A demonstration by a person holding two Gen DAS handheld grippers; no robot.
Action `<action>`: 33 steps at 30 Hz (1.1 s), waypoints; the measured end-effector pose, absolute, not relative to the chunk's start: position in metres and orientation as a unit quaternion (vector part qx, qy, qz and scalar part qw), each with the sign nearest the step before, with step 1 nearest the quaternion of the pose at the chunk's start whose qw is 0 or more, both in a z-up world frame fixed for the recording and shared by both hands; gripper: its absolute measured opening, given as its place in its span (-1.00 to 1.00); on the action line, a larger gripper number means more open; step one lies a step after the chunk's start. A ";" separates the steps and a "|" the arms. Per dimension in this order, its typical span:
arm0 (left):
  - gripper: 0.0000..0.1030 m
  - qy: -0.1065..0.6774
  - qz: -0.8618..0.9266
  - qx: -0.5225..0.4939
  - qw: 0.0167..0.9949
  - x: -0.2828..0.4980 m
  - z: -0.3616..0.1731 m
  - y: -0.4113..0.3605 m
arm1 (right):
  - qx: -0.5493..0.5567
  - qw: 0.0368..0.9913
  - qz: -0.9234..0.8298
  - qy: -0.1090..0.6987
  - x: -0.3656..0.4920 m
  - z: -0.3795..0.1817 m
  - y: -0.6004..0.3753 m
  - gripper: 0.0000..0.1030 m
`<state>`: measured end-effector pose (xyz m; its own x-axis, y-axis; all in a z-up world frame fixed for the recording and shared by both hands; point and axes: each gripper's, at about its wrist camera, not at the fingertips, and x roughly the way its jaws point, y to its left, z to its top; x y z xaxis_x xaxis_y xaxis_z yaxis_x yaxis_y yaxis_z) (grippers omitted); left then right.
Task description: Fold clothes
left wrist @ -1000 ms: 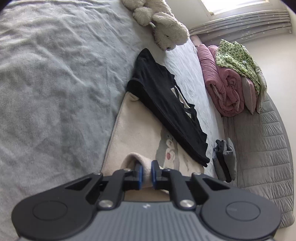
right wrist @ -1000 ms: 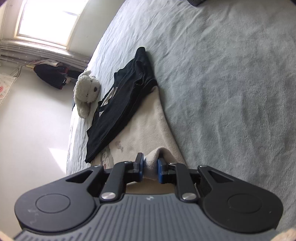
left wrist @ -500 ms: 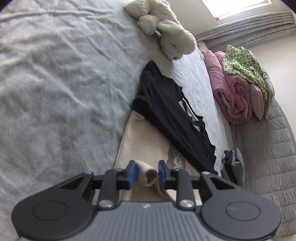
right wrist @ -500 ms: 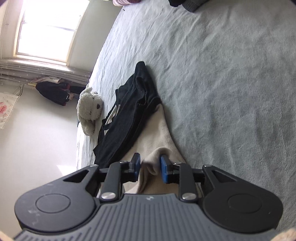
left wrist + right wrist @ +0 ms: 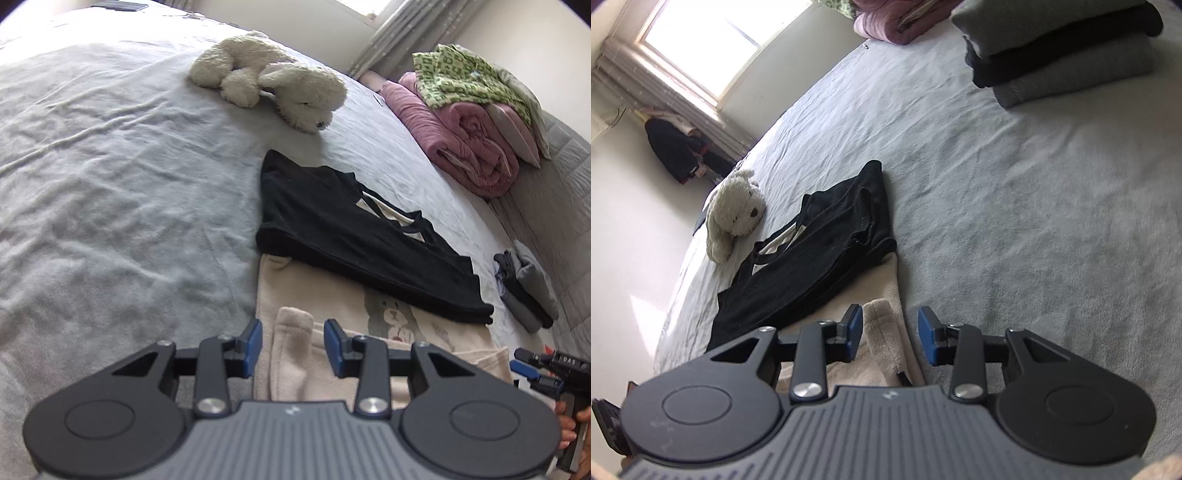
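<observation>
Letting go of the beige top at both near corners: left gripper and right gripper jaws parted, just been opening, a cuff-like roll of beige cloth lying loose between each pair, pads clear of it on the left, barely beside one pad on the right. Could snag if either gripper lifts away at a tilt: fleece catching a blue pad and dragging the fold open. Could also disturb the black top, lying ahead of the jaws and overlapping the beige top's far edge, if the beige is pulled. Plenty of bare bed left of the left jaws and right of the right jaws for backing out. Ahead, beyond the black top, plush dog; far right of the right jaws, folded stack, well apart.
</observation>
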<state>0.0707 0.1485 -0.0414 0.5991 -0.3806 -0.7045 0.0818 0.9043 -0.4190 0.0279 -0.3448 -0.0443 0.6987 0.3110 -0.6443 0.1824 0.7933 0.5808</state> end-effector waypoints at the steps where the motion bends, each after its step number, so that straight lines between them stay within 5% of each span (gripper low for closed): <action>1: -0.31 0.429 -0.130 -0.163 0.879 0.070 -0.042 0.145 | 0.308 0.869 0.038 0.386 0.028 -0.043 -0.341 -0.26; 12: -0.50 0.434 -0.087 -0.086 0.892 0.073 -0.052 0.131 | 0.158 0.895 -0.005 0.417 0.038 -0.053 -0.308 -0.31; 28: -0.51 0.413 -0.104 -0.029 0.904 0.067 -0.045 0.112 | 0.146 0.911 0.013 0.386 0.032 -0.041 -0.300 -0.31; 31: -0.80 0.414 -0.102 -0.025 0.904 0.067 -0.047 0.110 | 0.137 0.910 0.006 0.390 0.036 -0.047 -0.297 -0.31; 33: -0.81 0.412 -0.103 -0.018 0.905 0.066 -0.047 0.107 | 0.130 0.910 0.005 0.393 0.037 -0.051 -0.296 -0.39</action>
